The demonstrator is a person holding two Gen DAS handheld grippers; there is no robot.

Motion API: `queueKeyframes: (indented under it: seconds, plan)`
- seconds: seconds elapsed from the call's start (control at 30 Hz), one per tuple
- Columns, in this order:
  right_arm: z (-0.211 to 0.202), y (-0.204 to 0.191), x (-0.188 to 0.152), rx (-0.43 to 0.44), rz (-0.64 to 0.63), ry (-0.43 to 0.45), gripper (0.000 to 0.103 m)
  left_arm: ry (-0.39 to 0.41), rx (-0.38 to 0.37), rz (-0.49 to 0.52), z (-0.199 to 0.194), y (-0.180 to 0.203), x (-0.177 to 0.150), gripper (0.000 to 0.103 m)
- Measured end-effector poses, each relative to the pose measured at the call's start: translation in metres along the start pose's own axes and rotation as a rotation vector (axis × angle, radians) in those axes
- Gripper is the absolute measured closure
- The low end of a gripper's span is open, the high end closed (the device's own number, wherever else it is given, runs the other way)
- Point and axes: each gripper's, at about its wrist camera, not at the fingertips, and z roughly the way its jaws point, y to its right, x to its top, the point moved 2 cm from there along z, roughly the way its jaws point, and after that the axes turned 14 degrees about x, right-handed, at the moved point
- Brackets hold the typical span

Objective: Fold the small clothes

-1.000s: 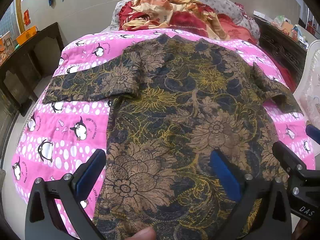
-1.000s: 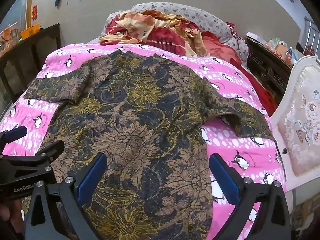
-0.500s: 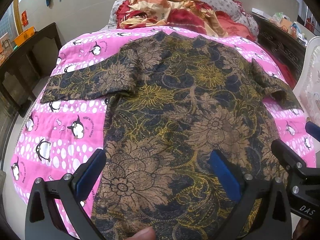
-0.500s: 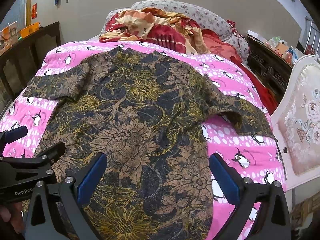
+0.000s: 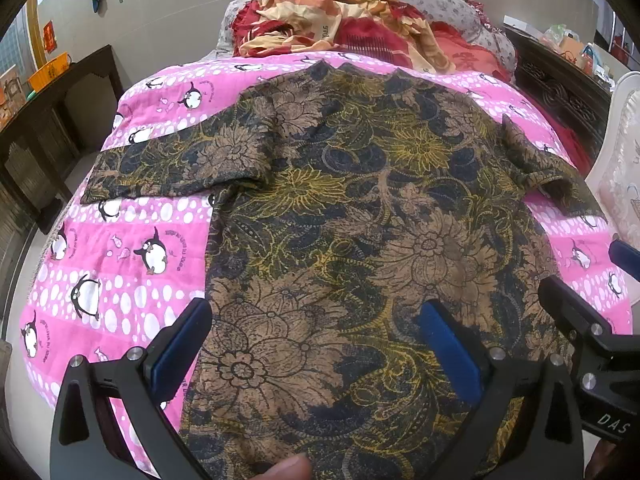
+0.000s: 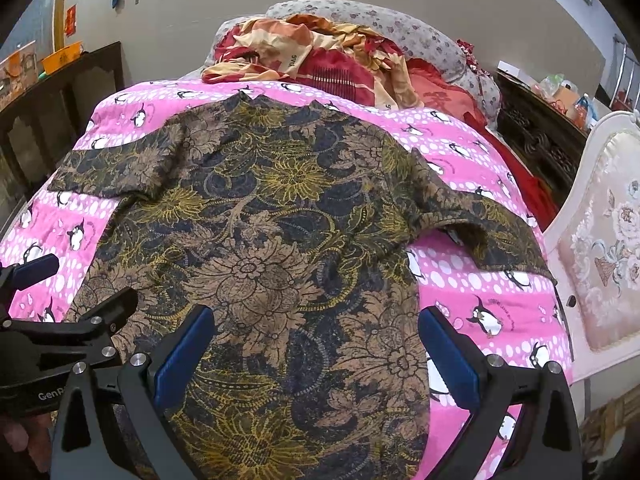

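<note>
Brown-gold floral shirt (image 5: 360, 240) lies flat on the pink quilt (image 5: 120, 264), filling frame centre. My left tool (image 5: 316, 344) and right tool (image 6: 316, 344) both gape, gripping nothing. I'd pinch both hem corners together, lift evenly.

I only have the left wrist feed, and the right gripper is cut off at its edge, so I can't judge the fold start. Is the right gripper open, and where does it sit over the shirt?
Observer: It is open. The right gripper straddles the right side edge of the floral shirt, with one finger over the fabric and the other over the pink penguin blanket.
Operator: Does that edge lie flat there?
Observer: It looks so. From below the right sleeve it runs fairly straight toward the hem, and I see no curl.
</note>
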Motion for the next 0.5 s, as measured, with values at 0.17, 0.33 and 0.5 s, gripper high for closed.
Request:
queueKeyframes:
  seconds: [0.17,0.33,0.5]
  plan:
    - [-0.0007,-0.0012,-0.0005,-0.004,-0.009,0.001,0.000,0.004,0.003,0.000,-0.0006,0.0002,-0.0011,0.000]
    - [-0.0006,-0.0016,-0.0011,-0.003,-0.009,-0.003,0.000,0.003,0.002,-0.001,-0.0004,0.0007,-0.0021,0.000]
    - [-0.0009,-0.0013,-0.0015,-0.002,-0.005,-0.005,0.000,0.003,0.002,-0.001,0.0002,-0.0009,-0.0020,0.000]
